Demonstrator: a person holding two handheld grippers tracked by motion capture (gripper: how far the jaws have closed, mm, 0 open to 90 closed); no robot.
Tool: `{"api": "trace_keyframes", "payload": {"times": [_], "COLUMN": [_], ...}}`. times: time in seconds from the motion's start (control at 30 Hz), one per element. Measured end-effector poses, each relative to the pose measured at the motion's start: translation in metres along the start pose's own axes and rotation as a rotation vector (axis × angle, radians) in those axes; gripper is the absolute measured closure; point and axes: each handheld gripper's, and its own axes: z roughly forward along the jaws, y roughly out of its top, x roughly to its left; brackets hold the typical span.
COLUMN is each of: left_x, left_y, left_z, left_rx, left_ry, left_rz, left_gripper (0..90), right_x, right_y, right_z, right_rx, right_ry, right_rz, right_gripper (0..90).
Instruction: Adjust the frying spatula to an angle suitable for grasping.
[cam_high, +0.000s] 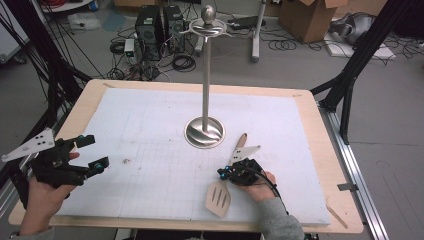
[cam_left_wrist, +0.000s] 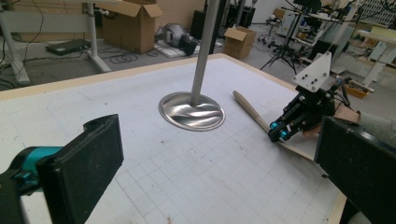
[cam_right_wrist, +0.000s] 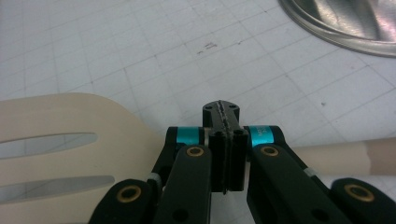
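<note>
Nearest the person, a slotted wooden spatula (cam_high: 226, 186) lies flat on the white gridded tabletop (cam_high: 150, 130), its blade toward the near edge and its handle pointing at the steel stand (cam_high: 205, 131); the right claw (cam_high: 226, 173), jaws clenched together with nothing between them, sits over the handle just behind the blade. Well to the left of the stand, the left claw (cam_high: 92, 152) hovers released, jaws wide apart. The stand's round base rests mid-tabletop, beyond the spatula.
</note>
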Motion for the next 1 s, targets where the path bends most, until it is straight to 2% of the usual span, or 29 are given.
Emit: {"api": "trace_keyframes", "payload": {"times": [0.23, 0.4, 0.47, 0.77, 1.0], "left_x": [0.000, 0.000, 0.000, 0.001, 0.000], "left_y": [0.000, 0.000, 0.000, -0.001, -0.001], "left_z": [0.000, -0.001, -0.001, 0.000, 0.000], "left_rx": [0.001, -0.001, 0.001, 0.002, 0.001], "left_ry": [-0.001, 0.001, 0.001, 0.003, 0.000], "left_rz": [0.000, 0.001, 0.001, -0.005, -0.002], "left_gripper": [1.8, 1.7, 1.7, 1.7, 1.7], "right_x": [0.005, 0.012, 0.014, 0.014, 0.015], "right_y": [-0.001, -0.002, -0.002, -0.006, -0.008], "right_z": [-0.002, -0.004, -0.003, -0.008, -0.012], "right_rx": [0.017, 0.052, 0.064, 0.075, 0.081], "right_ry": [0.027, 0.058, 0.054, 0.068, 0.074], "right_rz": [-0.018, -0.064, -0.074, -0.067, -0.080], "right_gripper": [90.0, 90.0, 90.0, 90.0, 90.0]}}
